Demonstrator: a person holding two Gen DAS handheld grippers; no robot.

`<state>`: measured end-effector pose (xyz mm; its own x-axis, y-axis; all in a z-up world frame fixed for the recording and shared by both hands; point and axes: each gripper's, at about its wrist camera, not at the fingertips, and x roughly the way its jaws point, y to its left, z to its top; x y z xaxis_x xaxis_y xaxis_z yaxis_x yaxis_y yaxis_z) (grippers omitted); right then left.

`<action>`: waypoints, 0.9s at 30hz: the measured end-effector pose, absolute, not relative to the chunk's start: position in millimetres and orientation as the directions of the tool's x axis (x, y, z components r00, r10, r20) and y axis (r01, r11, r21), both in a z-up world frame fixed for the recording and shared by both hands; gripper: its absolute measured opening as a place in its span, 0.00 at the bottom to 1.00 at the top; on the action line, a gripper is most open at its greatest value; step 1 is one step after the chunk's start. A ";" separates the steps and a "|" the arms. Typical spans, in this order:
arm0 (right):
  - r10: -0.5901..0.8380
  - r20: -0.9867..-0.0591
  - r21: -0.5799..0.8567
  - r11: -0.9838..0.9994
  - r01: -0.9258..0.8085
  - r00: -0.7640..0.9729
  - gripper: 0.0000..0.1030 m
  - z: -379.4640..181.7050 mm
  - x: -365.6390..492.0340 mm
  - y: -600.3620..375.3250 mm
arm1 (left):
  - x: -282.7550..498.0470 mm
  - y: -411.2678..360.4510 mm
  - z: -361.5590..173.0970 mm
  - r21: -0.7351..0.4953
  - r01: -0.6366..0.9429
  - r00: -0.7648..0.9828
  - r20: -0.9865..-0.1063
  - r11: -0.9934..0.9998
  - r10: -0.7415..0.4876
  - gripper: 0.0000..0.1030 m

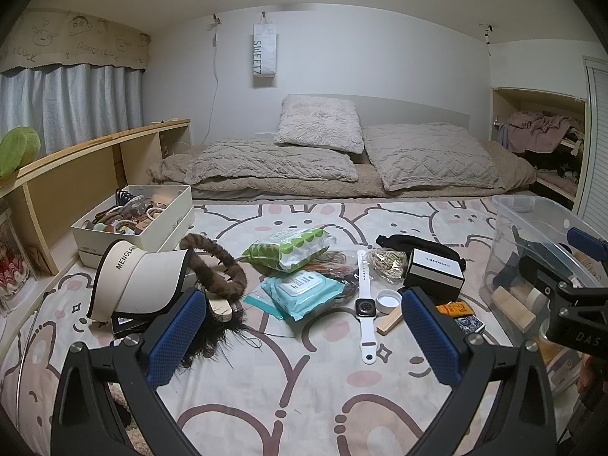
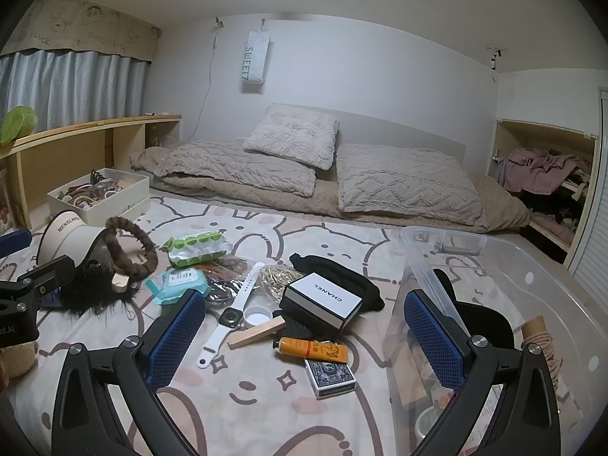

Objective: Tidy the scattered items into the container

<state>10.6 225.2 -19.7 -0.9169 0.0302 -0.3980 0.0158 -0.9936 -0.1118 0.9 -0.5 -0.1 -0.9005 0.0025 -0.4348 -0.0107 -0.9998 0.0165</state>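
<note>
Scattered items lie on the cartoon-print bedsheet: a white smartwatch (image 1: 366, 306) (image 2: 232, 313), a wooden block (image 2: 257, 336), a white cap (image 2: 255, 316), an orange tube (image 2: 314, 349), a card deck (image 2: 330, 375), a Chanel box (image 2: 322, 300) (image 1: 437, 268), wet-wipe packs (image 1: 304, 292), a green pack (image 1: 290, 247), a furry headband (image 1: 214, 266) and a visor (image 1: 135, 279). The clear plastic container (image 2: 437, 254) (image 1: 532, 209) stands at the right with a few items inside. My left gripper (image 1: 304, 342) is open and empty above the sheet. My right gripper (image 2: 304, 342) is open and empty, its right finger (image 2: 433, 338) over the container's edge.
A white box (image 1: 167, 224) of hair accessories sits at the left by a wooden shelf (image 1: 95, 144). Pillows (image 1: 429, 155) and a blanket lie at the head of the bed. An open closet (image 2: 547, 174) is at the right.
</note>
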 end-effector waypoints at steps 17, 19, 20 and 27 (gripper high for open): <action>0.034 -0.398 -0.117 -0.993 0.014 -0.917 1.00 -20.5 11.4 224.4 | 0.8 -0.9 0.2 0.016 -0.012 -0.900 -0.435 -1.000 0.004 1.00; 0.033 -0.398 -0.117 -0.993 0.015 -0.917 1.00 -20.1 11.2 224.5 | 0.8 -0.9 0.2 0.016 -0.013 -0.900 -0.436 -1.000 0.005 1.00; 0.033 -0.399 -0.118 -0.993 0.016 -0.916 1.00 -20.5 11.1 224.6 | 0.7 -0.8 0.2 0.017 -0.012 -0.900 -0.435 -1.000 0.004 1.00; 0.019 -0.405 -0.110 -0.994 0.028 -0.914 1.00 -23.8 8.7 224.3 | -1.0 4.9 -6.1 0.008 -0.007 -0.895 -0.447 -1.000 0.003 1.00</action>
